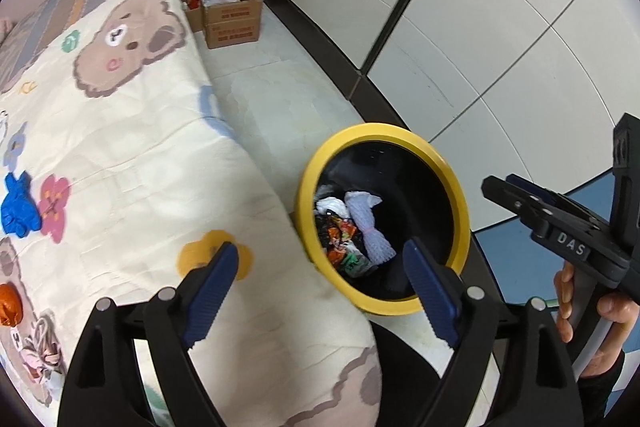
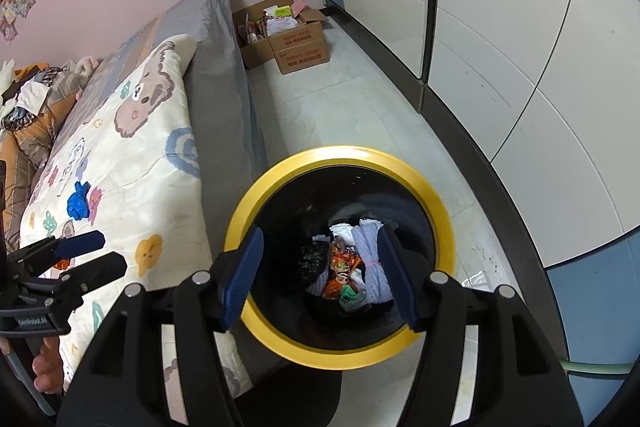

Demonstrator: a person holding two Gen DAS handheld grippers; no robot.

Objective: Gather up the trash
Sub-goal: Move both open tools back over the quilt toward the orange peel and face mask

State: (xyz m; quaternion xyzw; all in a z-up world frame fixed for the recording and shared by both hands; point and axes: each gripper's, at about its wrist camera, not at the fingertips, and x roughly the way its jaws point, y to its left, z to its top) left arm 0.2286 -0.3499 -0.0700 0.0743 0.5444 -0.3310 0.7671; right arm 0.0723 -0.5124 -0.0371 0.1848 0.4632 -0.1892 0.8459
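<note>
left gripper (image 1: 320, 291): jaws apart, empty | right gripper (image 2: 320, 275): released above bin (image 2: 440, 223) | trash: blue glove (image 1: 18, 207) at 9 o'clock on quilt (image 1: 132, 155) | advice: approach from above, pinch glove, not fabric.

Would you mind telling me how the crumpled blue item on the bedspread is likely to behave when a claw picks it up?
The blue item looks like thin, crumpled material, so it is probably floppy and would sag from the pinch. It seems light, barely denting the bedspread. Its bunched folds should offer easy purchase, though the soft bedding beneath may yield under pressure.
</note>
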